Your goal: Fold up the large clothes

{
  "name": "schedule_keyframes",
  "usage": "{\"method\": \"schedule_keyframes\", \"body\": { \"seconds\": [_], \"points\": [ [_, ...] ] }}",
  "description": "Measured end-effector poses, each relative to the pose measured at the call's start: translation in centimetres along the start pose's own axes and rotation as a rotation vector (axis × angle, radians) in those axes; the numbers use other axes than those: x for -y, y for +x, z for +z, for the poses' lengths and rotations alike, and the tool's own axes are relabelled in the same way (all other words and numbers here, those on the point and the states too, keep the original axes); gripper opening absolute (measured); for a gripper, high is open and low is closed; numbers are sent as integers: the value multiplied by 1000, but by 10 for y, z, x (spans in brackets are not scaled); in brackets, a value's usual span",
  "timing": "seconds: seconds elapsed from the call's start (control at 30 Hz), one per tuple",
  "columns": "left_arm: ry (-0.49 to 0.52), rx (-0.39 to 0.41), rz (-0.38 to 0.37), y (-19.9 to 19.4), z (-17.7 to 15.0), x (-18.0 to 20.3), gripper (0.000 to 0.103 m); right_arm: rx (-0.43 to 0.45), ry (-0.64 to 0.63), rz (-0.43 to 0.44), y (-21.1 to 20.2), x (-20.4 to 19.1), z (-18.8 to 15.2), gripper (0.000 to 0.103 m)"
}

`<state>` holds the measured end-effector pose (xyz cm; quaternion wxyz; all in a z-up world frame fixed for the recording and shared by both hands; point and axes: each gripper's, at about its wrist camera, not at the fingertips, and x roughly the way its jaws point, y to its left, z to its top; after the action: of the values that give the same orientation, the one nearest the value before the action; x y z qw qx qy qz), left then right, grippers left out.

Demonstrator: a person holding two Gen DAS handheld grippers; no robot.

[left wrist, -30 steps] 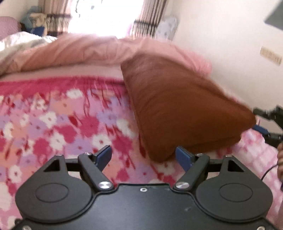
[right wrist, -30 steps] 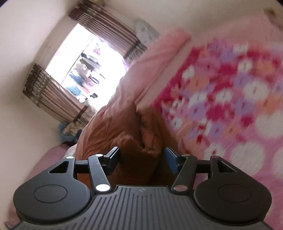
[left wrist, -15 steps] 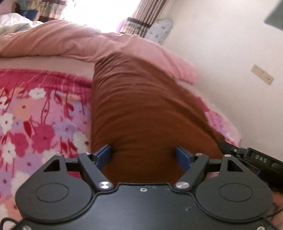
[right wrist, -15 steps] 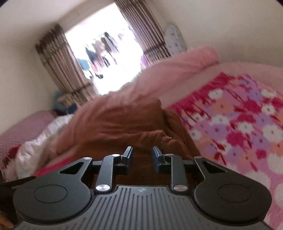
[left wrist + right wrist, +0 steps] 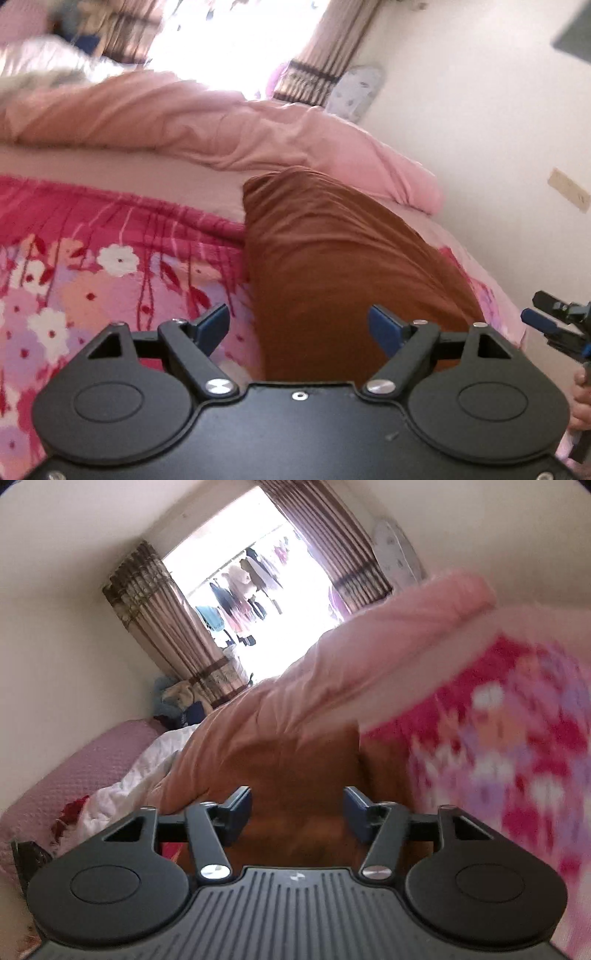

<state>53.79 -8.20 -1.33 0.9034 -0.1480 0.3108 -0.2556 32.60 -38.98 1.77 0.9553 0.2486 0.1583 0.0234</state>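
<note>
A folded brown garment (image 5: 332,258) lies lengthwise on the floral bedspread (image 5: 92,277), near the bed's right side. My left gripper (image 5: 297,317) hovers over its near end with the jaws wide and opening; the pads touch no cloth. My right gripper (image 5: 297,801) is above the same brown garment (image 5: 295,768), looking along it from the other end. Its jaws are opening and nothing is pinched between them. In the left wrist view the right gripper (image 5: 554,325) shows at the right edge, held by a person's hand (image 5: 581,398).
A rolled pink duvet (image 5: 221,122) lies across the head of the bed, beyond the garment. A white quilt (image 5: 129,786) is bunched at one side. The wall (image 5: 480,110) runs close along the bed's right edge. A bright curtained window (image 5: 258,609) is behind.
My right gripper closed its jaws half a second ago and has opened them again, rising and rolling. My left gripper swung over the brown garment's near end, then drew back a little.
</note>
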Motion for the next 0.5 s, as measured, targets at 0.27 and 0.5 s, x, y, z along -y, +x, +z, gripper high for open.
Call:
{"method": "schedule_keyframes", "body": {
  "seconds": [0.27, 0.5],
  "points": [
    [-25, -55, -49, 45, 10, 3, 83, -220, 51, -43, 102, 30, 41, 68],
    [39, -50, -81, 52, 16, 33, 83, -223, -16, -26, 101, 14, 39, 6]
  ]
}}
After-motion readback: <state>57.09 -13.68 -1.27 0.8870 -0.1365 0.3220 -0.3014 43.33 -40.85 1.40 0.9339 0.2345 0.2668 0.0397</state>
